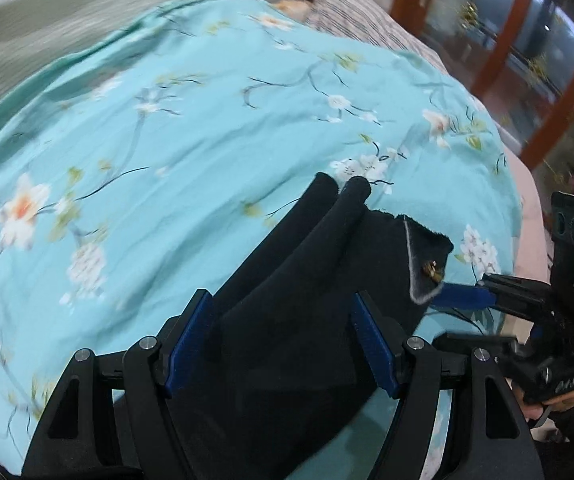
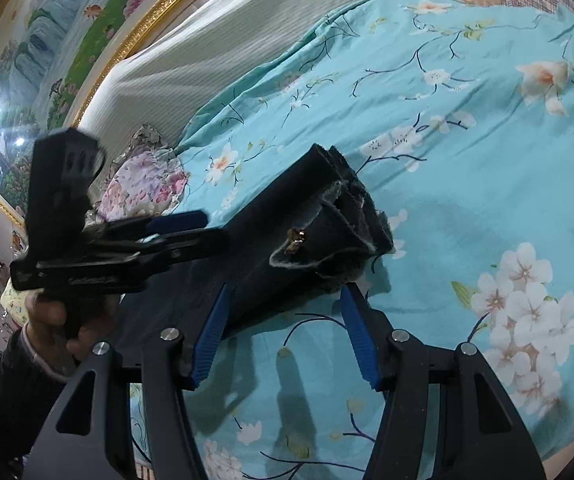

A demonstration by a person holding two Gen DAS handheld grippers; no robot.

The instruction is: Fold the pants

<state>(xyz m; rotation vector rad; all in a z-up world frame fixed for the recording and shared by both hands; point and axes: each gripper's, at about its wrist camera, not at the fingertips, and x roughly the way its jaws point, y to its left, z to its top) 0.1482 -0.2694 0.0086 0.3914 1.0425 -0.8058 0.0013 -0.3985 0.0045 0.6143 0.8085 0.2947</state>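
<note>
Black pants (image 1: 287,280) lie bunched on a turquoise floral bedspread (image 1: 167,120), folded lengthwise with the waistband and a brass button (image 1: 431,268) at the right. My left gripper (image 1: 283,336) is open, its blue pads on either side of the pants. My right gripper (image 2: 283,332) is open at the waistband corner of the pants (image 2: 307,220), near the button (image 2: 295,240). The right gripper also shows in the left wrist view (image 1: 463,294), and the left gripper shows in the right wrist view (image 2: 183,224).
A white ribbed cover (image 2: 207,52) and a floral pillow (image 2: 143,176) lie at the bed's far side. A framed painting (image 2: 47,40) hangs behind. A striped pillow (image 1: 347,12) is at the head. Windows with red frames (image 1: 527,60) stand to the right.
</note>
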